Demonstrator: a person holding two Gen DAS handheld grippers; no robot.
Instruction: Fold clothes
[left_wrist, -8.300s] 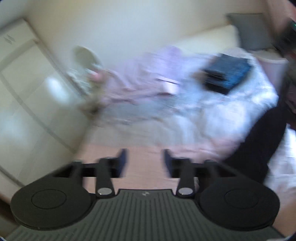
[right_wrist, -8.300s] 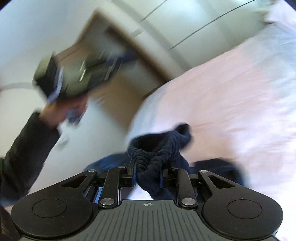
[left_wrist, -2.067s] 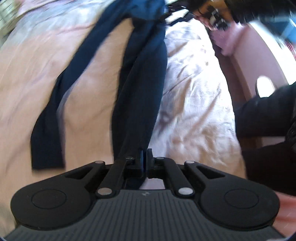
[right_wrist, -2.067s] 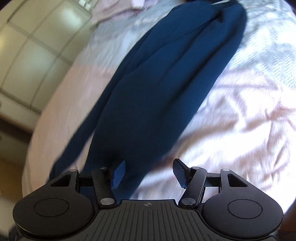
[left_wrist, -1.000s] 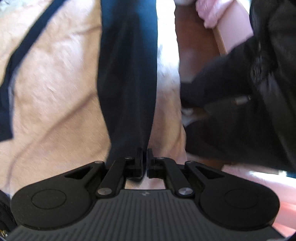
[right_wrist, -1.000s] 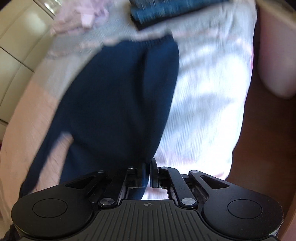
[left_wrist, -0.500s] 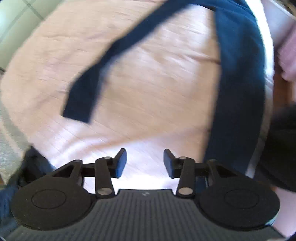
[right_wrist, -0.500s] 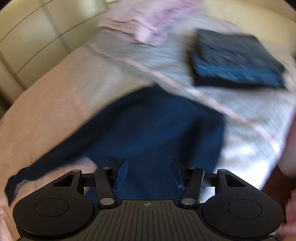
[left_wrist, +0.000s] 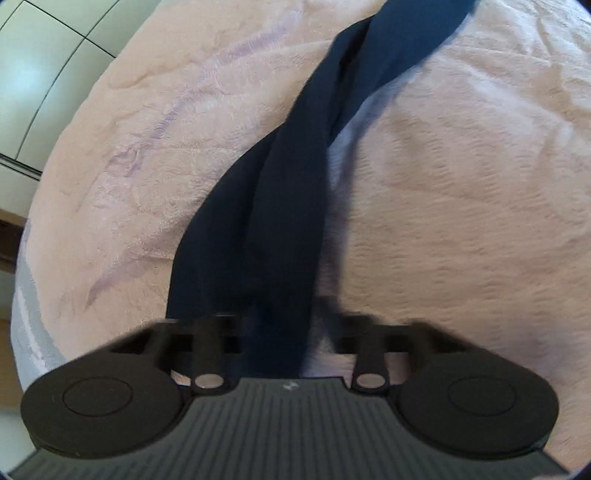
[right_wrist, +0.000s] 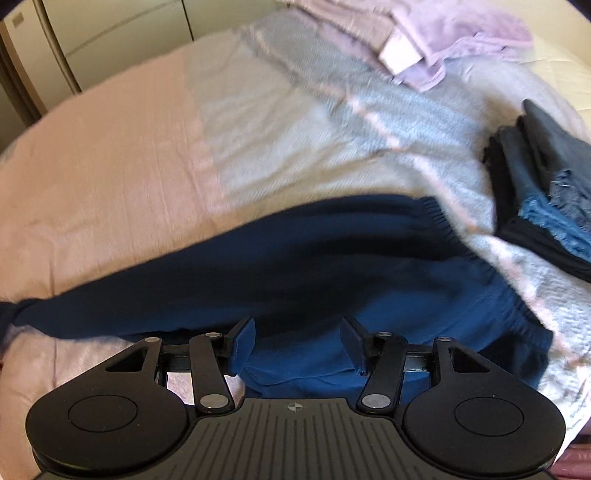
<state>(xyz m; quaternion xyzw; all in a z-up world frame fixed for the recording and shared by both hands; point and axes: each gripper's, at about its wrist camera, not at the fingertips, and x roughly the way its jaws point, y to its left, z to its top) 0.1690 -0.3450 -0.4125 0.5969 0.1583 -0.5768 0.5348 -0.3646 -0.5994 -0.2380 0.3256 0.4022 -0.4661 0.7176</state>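
A: Trousers (right_wrist: 332, 266), navy, lying across pink bedspread (left_wrist: 461, 192); waistband toward three o'clock in the right view.
B: Grippers?
A: Left gripper (left_wrist: 280, 332) has just closed, clamped on a trouser leg running to twelve o'clock. Right gripper (right_wrist: 297, 343) jaws apart, above the fabric.
B: Other stock?
A: Folded dark pile (right_wrist: 546, 192) at three o'clock, lilac clothes (right_wrist: 443, 33) at one.

1. The left gripper (left_wrist: 275, 325) is smeared by blur, and the dark blue trouser leg (left_wrist: 280, 206) covers its fingertips.
2. The top of that leg runs off the picture's top edge.
3. In the right wrist view, the navy trousers (right_wrist: 332, 258) slip under the right gripper (right_wrist: 297, 341) at the bottom.
4. The folded dark pile (right_wrist: 546, 192) is cut off at the right edge.
5. The lilac clothes (right_wrist: 443, 33) are blurry.
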